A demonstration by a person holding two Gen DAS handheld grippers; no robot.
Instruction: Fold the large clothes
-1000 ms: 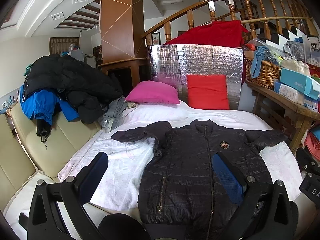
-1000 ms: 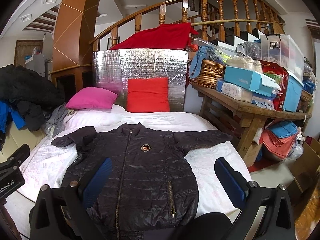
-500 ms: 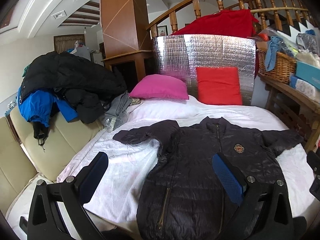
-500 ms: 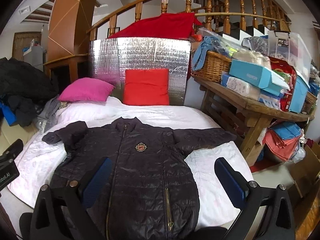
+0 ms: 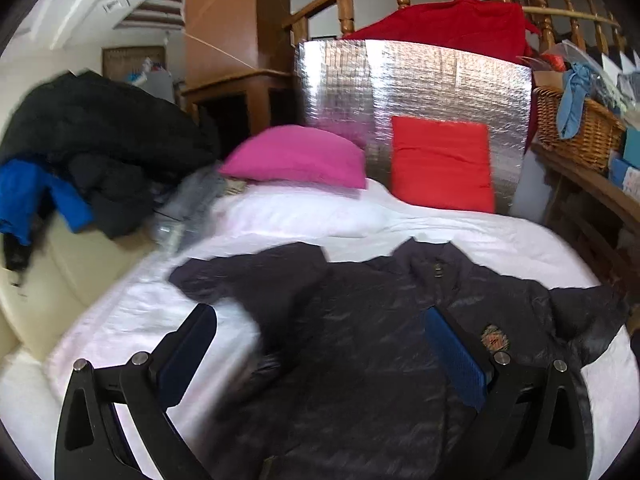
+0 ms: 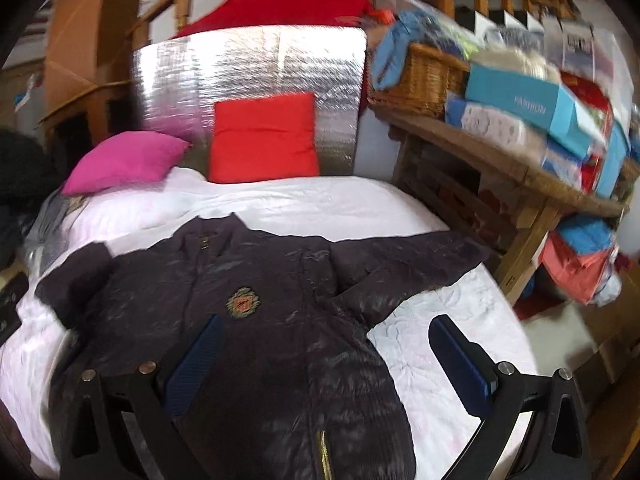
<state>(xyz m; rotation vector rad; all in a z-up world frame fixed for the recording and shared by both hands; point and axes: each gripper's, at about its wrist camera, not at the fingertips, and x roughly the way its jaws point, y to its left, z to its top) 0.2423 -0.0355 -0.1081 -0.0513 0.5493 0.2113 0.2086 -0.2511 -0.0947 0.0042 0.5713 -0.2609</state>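
Note:
A dark quilted zip jacket [image 5: 360, 344] lies face up on the white-covered bed [image 5: 400, 220], collar toward the pillows, both sleeves spread out. It also shows in the right wrist view [image 6: 272, 320]. My left gripper [image 5: 320, 344] is open and empty, hovering over the jacket's left shoulder and chest, near the left sleeve [image 5: 248, 272]. My right gripper [image 6: 328, 356] is open and empty, above the jacket's right side, below the right sleeve [image 6: 404, 264]. Neither gripper touches the cloth.
A pink pillow [image 5: 296, 156] and a red cushion [image 5: 440, 164] lean on a silver foil panel [image 5: 400, 84] at the bed's head. Piled dark and blue coats [image 5: 80, 152] lie on a cream sofa at left. A cluttered wooden table [image 6: 500, 160] stands at right.
Both grippers have moved forward and lower toward the jacket's shoulders; the jacket looks larger in both views. The jaws stay open. The jacket has not moved.

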